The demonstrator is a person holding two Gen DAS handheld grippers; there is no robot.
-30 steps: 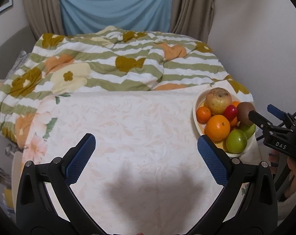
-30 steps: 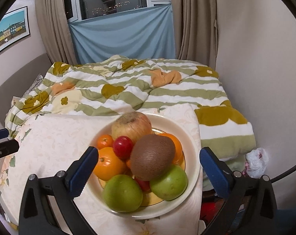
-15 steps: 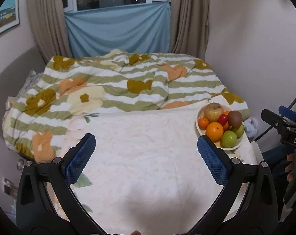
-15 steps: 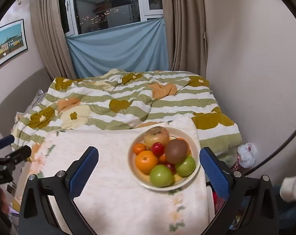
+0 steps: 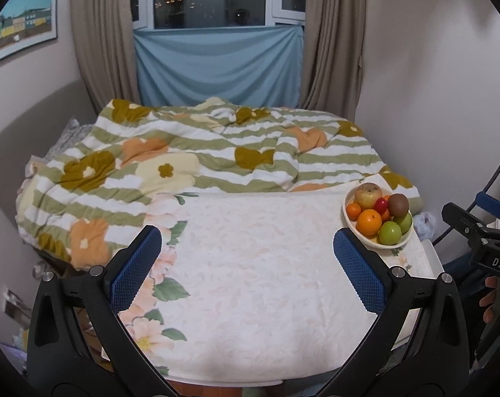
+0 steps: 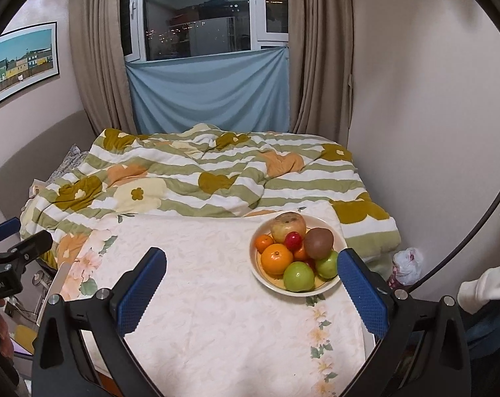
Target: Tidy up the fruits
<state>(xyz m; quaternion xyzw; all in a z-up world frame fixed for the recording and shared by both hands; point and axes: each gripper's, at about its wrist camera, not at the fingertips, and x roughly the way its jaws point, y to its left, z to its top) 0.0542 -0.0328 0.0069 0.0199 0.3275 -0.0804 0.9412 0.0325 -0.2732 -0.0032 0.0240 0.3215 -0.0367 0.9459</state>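
Fruits [image 6: 294,253] sit piled in a bowl [image 6: 329,286] on the table's far right side, nearest the right gripper [image 6: 251,284], and both it and the left gripper [image 5: 246,264] are wide open, holding nothing.

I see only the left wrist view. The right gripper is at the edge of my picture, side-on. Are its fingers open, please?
Observer: Yes. In the right wrist view the right gripper has its blue-padded fingers wide apart, with nothing held.
Operator: Where is the fruit bowl, seen from there?
Observer: The cream round bowl lies ahead, right of centre. The gripper's right finger hides part of its near right rim.
Operator: Which fruit is nearest to that gripper?
Observer: The round green apple, at the bowl's front.
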